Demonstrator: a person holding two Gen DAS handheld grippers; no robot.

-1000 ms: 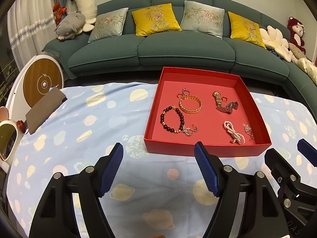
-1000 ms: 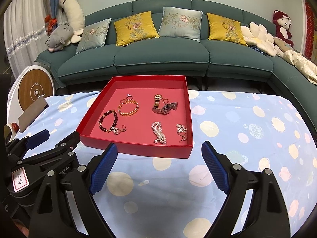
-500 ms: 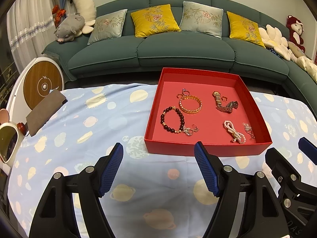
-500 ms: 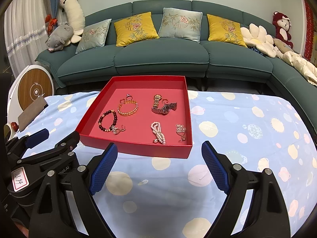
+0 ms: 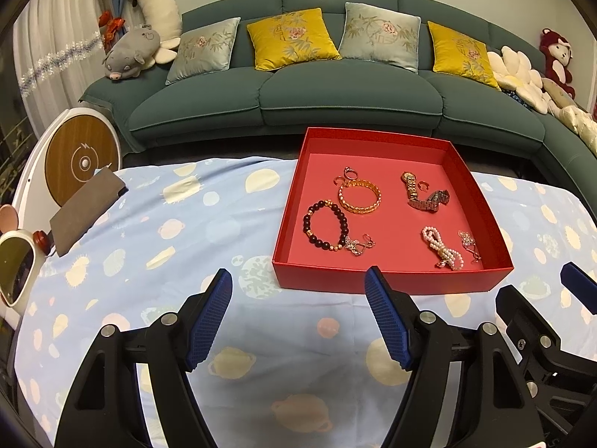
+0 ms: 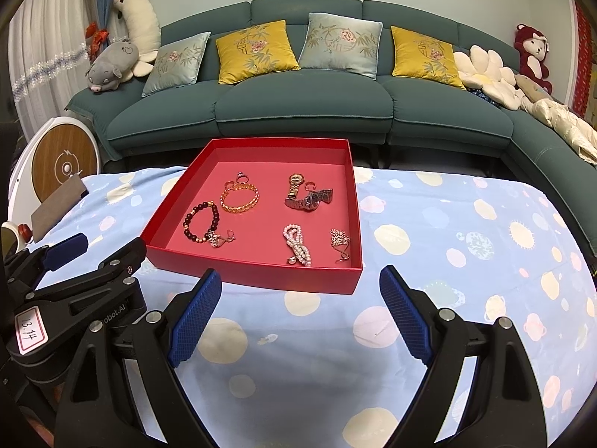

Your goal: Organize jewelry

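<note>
White label (image 6: pixel 31 329) on left gripper (image 6: pixel 93 250) reads "13.14"

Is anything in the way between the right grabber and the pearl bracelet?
Only the red box's front wall. The pearl bracelet lies just behind it, so the right gripper, jaws open and empty, would have to go over it.

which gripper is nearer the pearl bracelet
Right. The right gripper faces the pearl bracelet almost straight ahead; the left gripper sits off to the bracelet's left, both short of the red tray.
</note>
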